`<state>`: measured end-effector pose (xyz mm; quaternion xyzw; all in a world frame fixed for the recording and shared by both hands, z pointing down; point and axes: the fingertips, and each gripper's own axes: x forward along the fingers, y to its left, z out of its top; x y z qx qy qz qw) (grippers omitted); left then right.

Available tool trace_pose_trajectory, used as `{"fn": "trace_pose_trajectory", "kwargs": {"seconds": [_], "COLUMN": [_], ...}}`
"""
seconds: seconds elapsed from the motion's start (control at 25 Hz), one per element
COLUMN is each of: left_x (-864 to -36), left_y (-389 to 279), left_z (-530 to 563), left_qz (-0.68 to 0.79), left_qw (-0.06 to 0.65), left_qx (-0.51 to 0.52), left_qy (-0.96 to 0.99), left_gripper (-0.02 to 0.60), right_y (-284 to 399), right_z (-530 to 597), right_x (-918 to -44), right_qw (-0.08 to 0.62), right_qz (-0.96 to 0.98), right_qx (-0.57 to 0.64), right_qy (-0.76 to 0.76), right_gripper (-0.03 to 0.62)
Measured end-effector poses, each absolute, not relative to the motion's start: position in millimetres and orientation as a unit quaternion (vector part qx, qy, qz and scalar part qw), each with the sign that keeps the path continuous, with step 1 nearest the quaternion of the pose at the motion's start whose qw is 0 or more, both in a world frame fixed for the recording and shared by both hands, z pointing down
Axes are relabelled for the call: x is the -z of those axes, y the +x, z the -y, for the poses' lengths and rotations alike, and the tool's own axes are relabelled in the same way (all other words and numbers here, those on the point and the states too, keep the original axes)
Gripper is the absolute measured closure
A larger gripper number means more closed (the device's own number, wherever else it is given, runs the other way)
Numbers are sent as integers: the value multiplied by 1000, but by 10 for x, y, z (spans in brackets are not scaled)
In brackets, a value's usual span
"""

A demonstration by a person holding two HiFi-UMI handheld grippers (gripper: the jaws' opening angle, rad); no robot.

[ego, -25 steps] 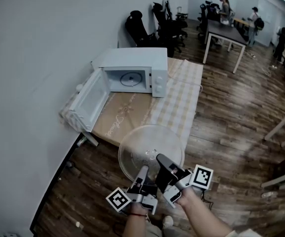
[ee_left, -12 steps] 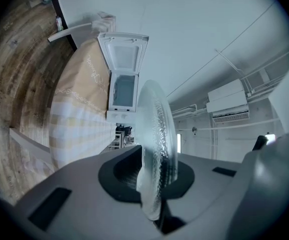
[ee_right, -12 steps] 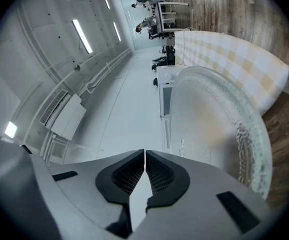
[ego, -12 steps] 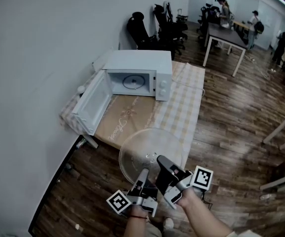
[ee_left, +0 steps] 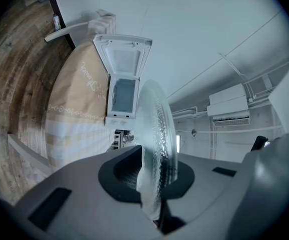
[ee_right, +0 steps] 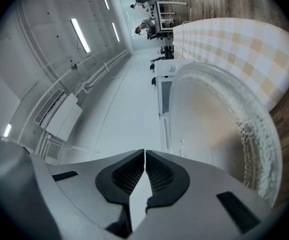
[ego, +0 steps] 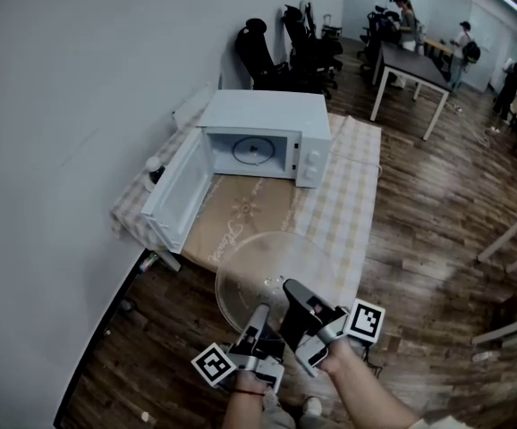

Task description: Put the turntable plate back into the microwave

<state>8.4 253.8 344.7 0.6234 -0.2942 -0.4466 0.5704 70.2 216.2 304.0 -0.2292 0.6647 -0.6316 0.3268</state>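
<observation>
Before table (ego: 341,211): left gripper (ego: 260,311) jaws clamp turntable plate (ego: 258,271) rim; right gripper (ego: 289,286) jaws together, empty; both aimed forward.

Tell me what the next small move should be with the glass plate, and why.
Probably carry the glass plate forward toward the microwave, kept level. The left gripper is clamped on the plate's rim, the right gripper is shut with nothing between its jaws, the door stands open, and the plate is well short of the cavity.
</observation>
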Motion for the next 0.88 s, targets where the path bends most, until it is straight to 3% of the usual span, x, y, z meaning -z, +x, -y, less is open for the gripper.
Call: {"fn": "trace_pose_trajectory", "kwargs": {"seconds": [0.88], "left_x": [-3604], "left_y": [-298], "left_z": [-1699], "left_qz": [293], "left_qw": [579], "left_qx": [396], "left_qy": [650], "left_gripper": [555], "right_y": [240], "right_z": [-1413], "right_x": [-3323], "right_qw": [315], "right_qz": [-643], "right_qx": [657], "right_qy": [-235], "right_gripper": [562]}}
